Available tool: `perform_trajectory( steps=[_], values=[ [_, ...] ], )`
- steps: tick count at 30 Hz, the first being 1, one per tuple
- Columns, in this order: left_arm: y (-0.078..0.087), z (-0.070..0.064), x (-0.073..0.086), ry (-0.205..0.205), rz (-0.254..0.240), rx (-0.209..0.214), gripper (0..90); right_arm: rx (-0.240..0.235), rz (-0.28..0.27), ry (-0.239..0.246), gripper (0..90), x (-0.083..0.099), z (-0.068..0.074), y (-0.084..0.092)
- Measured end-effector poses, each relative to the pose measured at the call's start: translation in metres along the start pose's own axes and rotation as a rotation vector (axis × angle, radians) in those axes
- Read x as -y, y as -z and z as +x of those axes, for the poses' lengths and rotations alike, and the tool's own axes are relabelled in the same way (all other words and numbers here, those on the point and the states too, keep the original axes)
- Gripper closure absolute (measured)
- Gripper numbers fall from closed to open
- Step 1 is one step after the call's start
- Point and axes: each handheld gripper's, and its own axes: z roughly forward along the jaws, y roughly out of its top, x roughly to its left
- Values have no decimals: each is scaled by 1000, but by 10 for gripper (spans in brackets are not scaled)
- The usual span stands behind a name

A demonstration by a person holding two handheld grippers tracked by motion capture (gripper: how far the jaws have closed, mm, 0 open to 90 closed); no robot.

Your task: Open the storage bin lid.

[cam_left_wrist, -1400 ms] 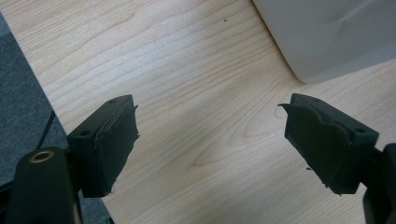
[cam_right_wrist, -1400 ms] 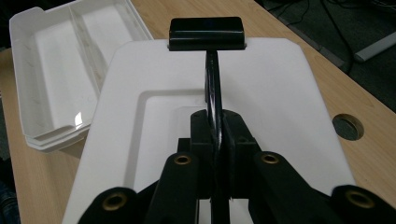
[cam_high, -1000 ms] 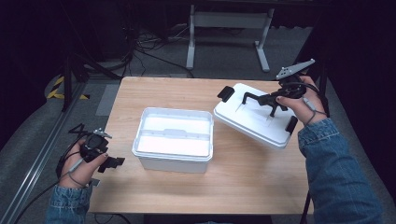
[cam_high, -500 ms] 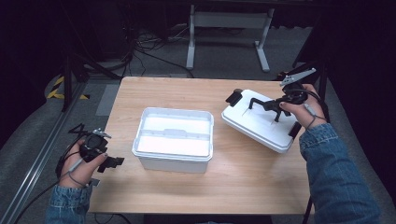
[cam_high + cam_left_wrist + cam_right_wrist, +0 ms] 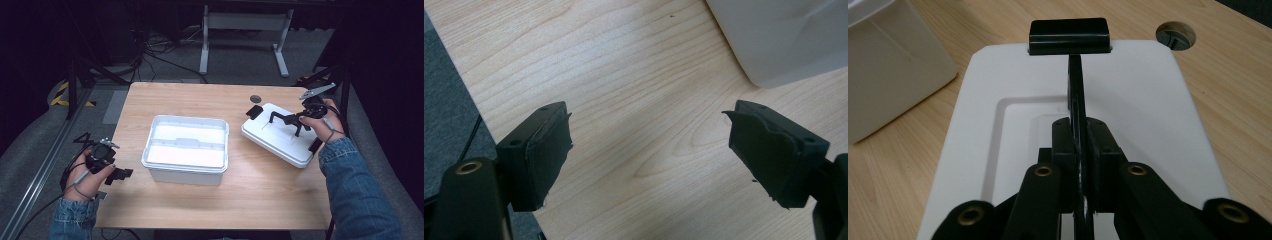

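Observation:
An open white plastic bin [image 5: 182,176] stands mid-table, nothing in it. Its white lid [image 5: 280,142] lies on the table's right side, tilted slightly, with a black arched handle [image 5: 285,119] and a black end clip [image 5: 254,112]. My right gripper [image 5: 298,121] is shut on that handle; in the right gripper view the jaws [image 5: 1079,135] clamp the thin handle bar above the lid [image 5: 1148,100]. At the table's front left edge my left gripper [image 5: 122,174] stands open over bare wood [image 5: 649,145], with the bin's corner [image 5: 784,35] just beyond it.
A round cable hole [image 5: 255,98] sits in the wooden table [image 5: 200,100] behind the lid. The bin's wall [image 5: 888,75] is to the lid's left. Dark floor, cables and a metal stand lie past the far edge.
The right gripper has carried the lid to the right and lower, away from the bin. The left gripper has stayed put.

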Motion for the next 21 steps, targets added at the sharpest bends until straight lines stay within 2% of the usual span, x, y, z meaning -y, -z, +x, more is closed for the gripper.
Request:
perform_trajectory(
  steps=[11, 21],
  values=[
    [-1, 0, 0, -2, 3, 2, 178, 12, 7, -13, 850, 15, -6, -15],
    [-2, 0, 0, -3, 6, 3, 178, 2, 18, -31, 850, 27, -9, -26]
  ],
)
